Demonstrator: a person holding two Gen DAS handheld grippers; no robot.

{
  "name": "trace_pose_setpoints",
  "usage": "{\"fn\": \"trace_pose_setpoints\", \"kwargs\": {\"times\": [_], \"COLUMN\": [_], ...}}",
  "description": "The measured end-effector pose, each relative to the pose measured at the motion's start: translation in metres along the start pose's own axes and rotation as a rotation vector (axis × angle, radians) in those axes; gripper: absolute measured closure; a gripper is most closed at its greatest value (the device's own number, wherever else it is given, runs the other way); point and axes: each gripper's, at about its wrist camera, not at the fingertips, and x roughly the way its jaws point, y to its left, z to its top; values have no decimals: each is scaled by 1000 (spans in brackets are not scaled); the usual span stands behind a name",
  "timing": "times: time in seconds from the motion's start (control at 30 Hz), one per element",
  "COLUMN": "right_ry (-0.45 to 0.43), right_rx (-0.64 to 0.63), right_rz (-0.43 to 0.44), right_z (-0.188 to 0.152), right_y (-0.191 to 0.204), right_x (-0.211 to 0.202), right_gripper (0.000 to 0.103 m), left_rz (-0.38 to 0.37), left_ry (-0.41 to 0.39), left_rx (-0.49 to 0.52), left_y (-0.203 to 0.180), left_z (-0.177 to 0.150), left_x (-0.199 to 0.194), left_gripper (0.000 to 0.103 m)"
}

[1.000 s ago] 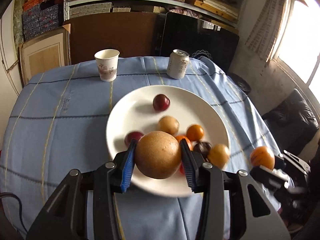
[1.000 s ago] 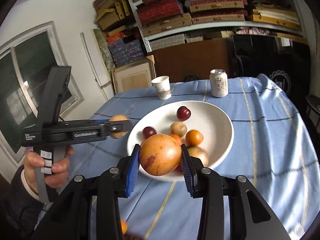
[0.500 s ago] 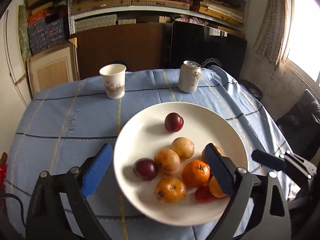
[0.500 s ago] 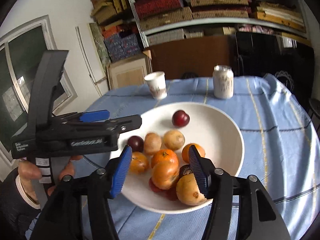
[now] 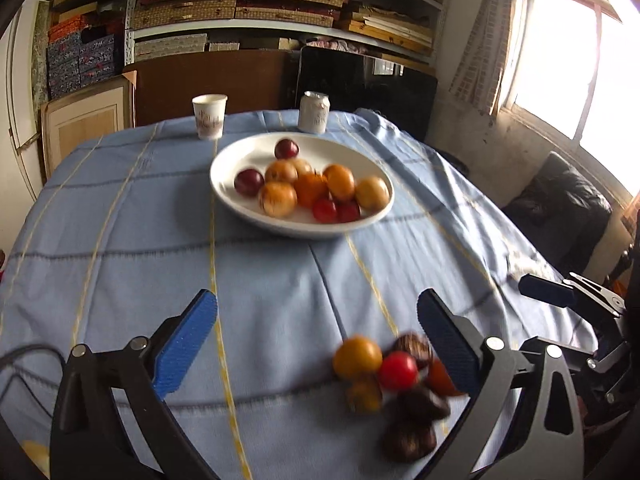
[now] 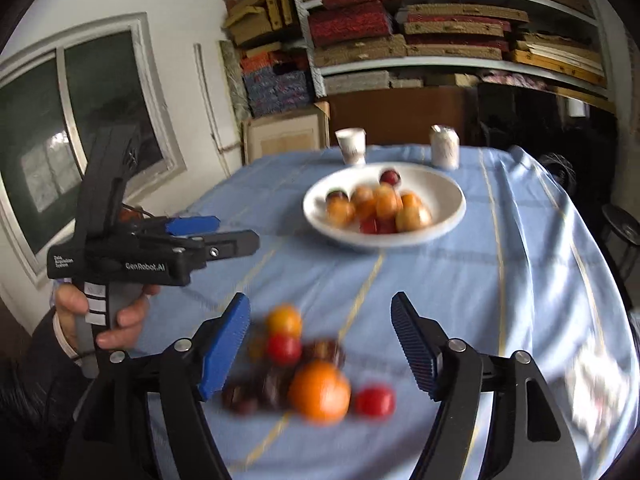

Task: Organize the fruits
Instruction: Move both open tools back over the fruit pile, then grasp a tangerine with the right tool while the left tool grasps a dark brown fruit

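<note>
Left wrist view: left gripper (image 5: 316, 332) was spread wide, nothing between the pads — its jaws had just been opening. Straight ahead of it, well apart, sat the white plate (image 5: 240, 204) already loaded with fruit, a paper cup (image 5: 209, 115) and a can (image 5: 314, 112) beyond it on the blue tablecloth (image 5: 120, 220). The loose fruit pile (image 5: 394, 380) lay low and off to the right of this gripper's centre line, crowding the right-hand finger, blurred. The tip of the right gripper showed at the far right edge.

Right wrist view: right gripper (image 6: 320, 344) was also apart and empty, jaws just been opening, less wide than the left. The same pile (image 6: 312, 368) lay almost dead centre between its fingers and just ahead — a big orange fruit (image 6: 319, 394) in front, small red and dark ones round it, no clear long axis, all roundish. The left gripper, held in a hand (image 6: 100, 312), sat off to the left of the pile.

Judgement: the pile lay squarer to the right gripper, so that one looked nearer for the next pick; the left would need to swing right.
</note>
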Motion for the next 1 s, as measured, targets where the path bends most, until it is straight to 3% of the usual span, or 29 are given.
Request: {"fn": "trace_pose_setpoints", "kwargs": {"times": [0.1, 0.2, 0.3, 0.43, 0.53, 0.83, 1.0], "right_ry": [17, 87, 98, 117, 139, 162, 195], "right_rx": [30, -1, 41, 143, 171, 63, 4], "right_rz": [-38, -114, -148, -175, -142, -41, -71], "right_z": [-24, -44, -47, -47, -51, -40, -30], "right_y": [4, 5, -3, -22, -26, 4, 10], "right_x": [-4, 6, 7, 12, 16, 29, 39], "right_gripper": [29, 29, 32, 40, 54, 54, 54], "left_rz": [-9, -24, 27, 10, -3, -22, -20], "left_ry": [-3, 10, 3, -16, -23, -54, -59], "left_rx": [18, 24, 69, 76, 71, 94, 68], "left_y": [-6, -9, -15, -17, -15, -18, -13], "left_z": [-23, -38, -49, -54, -57, -61, -59], "left_x": [-6, -9, -13, -22, -28, -38, -40], "left_gripper": [5, 5, 5, 5, 5, 5, 5]}}
